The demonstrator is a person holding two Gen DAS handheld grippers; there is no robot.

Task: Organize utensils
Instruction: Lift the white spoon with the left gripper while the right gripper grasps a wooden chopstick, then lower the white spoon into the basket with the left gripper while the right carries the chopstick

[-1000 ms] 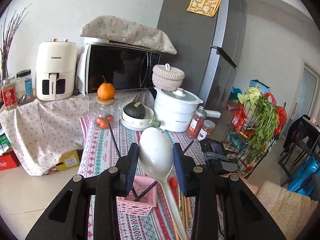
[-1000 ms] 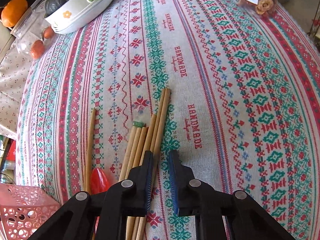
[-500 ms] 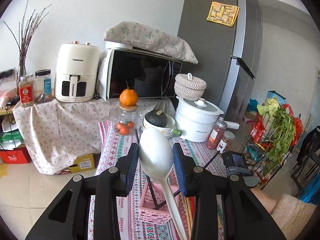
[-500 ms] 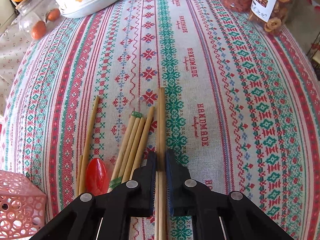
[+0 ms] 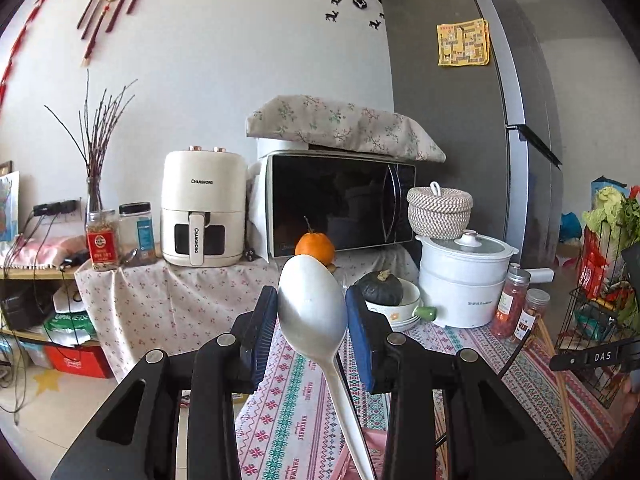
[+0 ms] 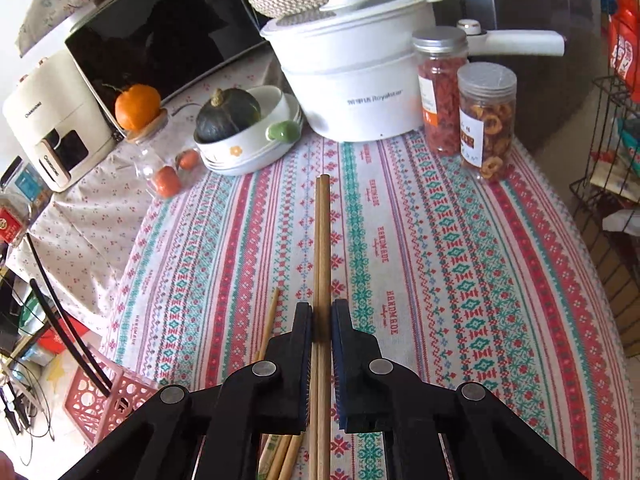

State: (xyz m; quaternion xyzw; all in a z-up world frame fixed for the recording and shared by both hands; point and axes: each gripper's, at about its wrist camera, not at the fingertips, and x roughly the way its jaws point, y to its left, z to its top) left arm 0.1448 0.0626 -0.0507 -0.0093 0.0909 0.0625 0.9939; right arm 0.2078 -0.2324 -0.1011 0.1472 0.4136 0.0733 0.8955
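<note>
My left hand-held gripper (image 5: 312, 314) clamps the white spoon (image 5: 313, 312), my right hand-held gripper (image 6: 321, 320) clamps 2 chopsticks (image 6: 322, 248), more chopsticks (image 6: 269, 328) wait on the bench (image 6: 460, 264), so I judge sorting midway.

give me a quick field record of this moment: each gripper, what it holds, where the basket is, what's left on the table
left gripper: shut on white spoon, bowl pointing up
right gripper: shut on wooden chopsticks, lifted off the tablecloth
pink basket: at the table's near left edge, black chopsticks standing in it
left on table: more wooden chopsticks beside the right gripper
task status: spoon and held chopsticks not yet in the basket
</note>
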